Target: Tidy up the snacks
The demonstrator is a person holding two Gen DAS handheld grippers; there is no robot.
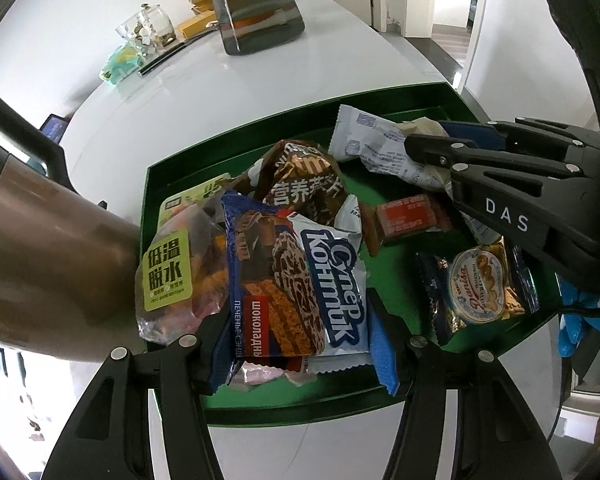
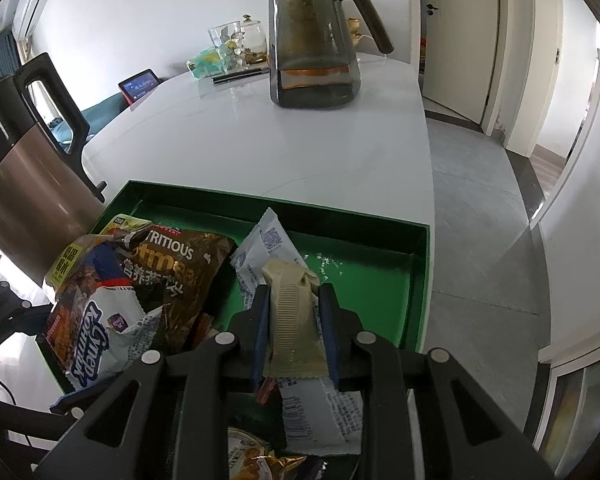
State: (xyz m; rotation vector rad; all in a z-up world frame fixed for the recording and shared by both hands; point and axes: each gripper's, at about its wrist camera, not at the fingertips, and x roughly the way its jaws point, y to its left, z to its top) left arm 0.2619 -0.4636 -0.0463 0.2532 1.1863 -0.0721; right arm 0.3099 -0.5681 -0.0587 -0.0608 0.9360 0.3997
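A green tray [image 1: 380, 108] on the white table holds several snack packets. My left gripper [image 1: 300, 344] is shut on a blue and white chocolate biscuit packet [image 1: 300, 280] over the tray's near left part. My right gripper [image 2: 294, 332] is shut on a small beige packet [image 2: 294, 312] above the tray's middle; it also shows in the left wrist view [image 1: 440, 140]. A brown oatmeal packet [image 1: 300, 176], a white packet [image 1: 376, 140], a red-brown bar [image 1: 408, 216], a cookie packet [image 1: 480, 284] and a clear packet with a green label [image 1: 172, 272] lie in the tray.
A bronze kettle [image 2: 20, 176] stands at the tray's left edge. A glass pitcher [image 2: 312, 40] stands at the table's far side with glass jars [image 2: 236, 44], a pen and a small screen [image 2: 140, 84]. The table edge and floor lie to the right.
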